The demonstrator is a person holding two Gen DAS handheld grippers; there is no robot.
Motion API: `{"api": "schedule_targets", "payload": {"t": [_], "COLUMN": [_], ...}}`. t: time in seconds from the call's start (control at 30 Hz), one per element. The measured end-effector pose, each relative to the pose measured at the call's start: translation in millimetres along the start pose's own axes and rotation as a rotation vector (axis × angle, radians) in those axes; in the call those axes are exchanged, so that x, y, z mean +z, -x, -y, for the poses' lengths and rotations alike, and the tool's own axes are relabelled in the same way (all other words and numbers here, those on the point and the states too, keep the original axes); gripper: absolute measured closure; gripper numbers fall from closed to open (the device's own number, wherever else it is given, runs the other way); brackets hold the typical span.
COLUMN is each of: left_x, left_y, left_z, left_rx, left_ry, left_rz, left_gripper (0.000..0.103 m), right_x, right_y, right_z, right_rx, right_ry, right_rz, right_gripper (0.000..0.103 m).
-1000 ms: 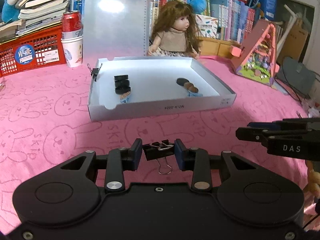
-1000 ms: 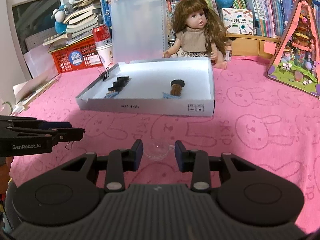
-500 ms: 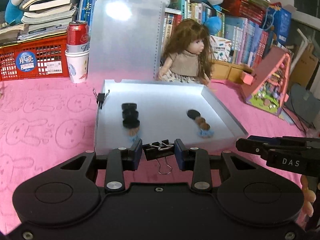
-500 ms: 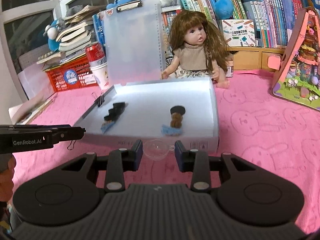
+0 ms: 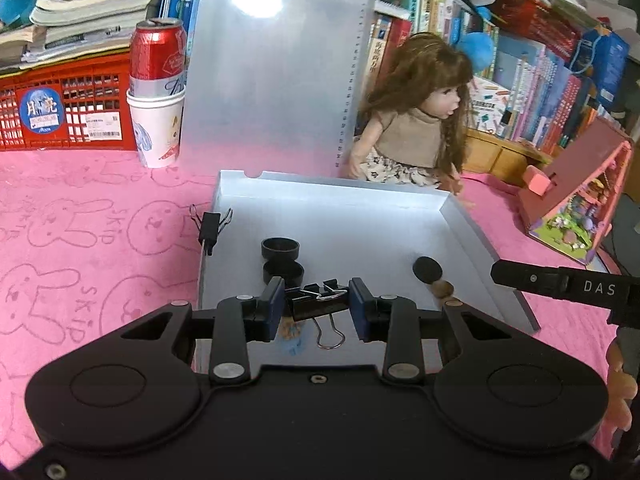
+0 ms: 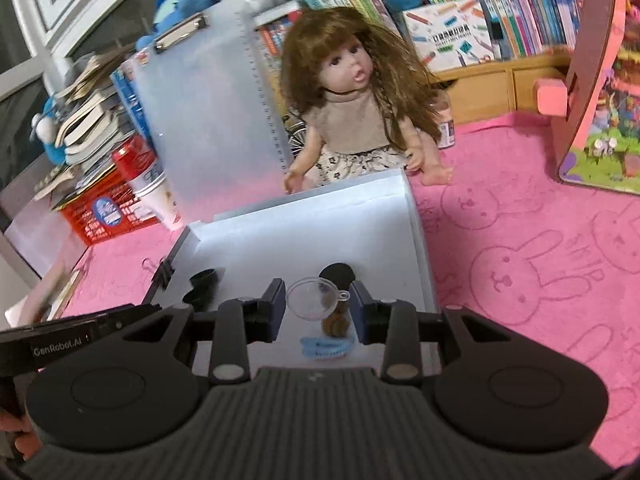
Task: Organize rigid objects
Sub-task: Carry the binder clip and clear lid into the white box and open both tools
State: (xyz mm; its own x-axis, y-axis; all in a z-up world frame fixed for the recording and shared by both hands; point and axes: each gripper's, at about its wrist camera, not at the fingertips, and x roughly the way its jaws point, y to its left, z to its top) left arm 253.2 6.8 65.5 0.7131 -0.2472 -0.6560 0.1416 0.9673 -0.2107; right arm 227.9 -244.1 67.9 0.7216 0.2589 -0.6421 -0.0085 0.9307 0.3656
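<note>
Two claws hover over the white tray [image 5: 472, 224]: left claw [image 5: 317, 305] nearly closed, pinching a black binder clip [image 5: 318, 303]; right claw [image 6: 319, 307] likewise gripping a clear cup [image 6: 310, 298]

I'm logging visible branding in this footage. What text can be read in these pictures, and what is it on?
"DAS": on the right gripper, seen from the left wrist.
"GenRobot.AI": on the left gripper, seen from the right wrist.
"SKIP": repeated beside the rabbits on the pink cloth.
"月亮": on the red crate, round blue sticker.
Can lettering, book spines: too blurred to read.
</note>
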Motion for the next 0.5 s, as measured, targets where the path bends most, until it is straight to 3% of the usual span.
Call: {"api": "schedule_targets", "payload": {"t": [0.5], "left_x": [45.7], "left_y": [-63.1], "left_z": [-12.3], "left_rx": [0.054], "left_ry": [0.045], "left_rz": [-0.017], "left_gripper": [0.07], "right_x": [30.0], "right_y": [-52.1], "right_z": [0.8], "right_rx": [-0.027], "right_ry": [-0.041], "right_rz": [-0.013], "right_gripper": [0.063]}}
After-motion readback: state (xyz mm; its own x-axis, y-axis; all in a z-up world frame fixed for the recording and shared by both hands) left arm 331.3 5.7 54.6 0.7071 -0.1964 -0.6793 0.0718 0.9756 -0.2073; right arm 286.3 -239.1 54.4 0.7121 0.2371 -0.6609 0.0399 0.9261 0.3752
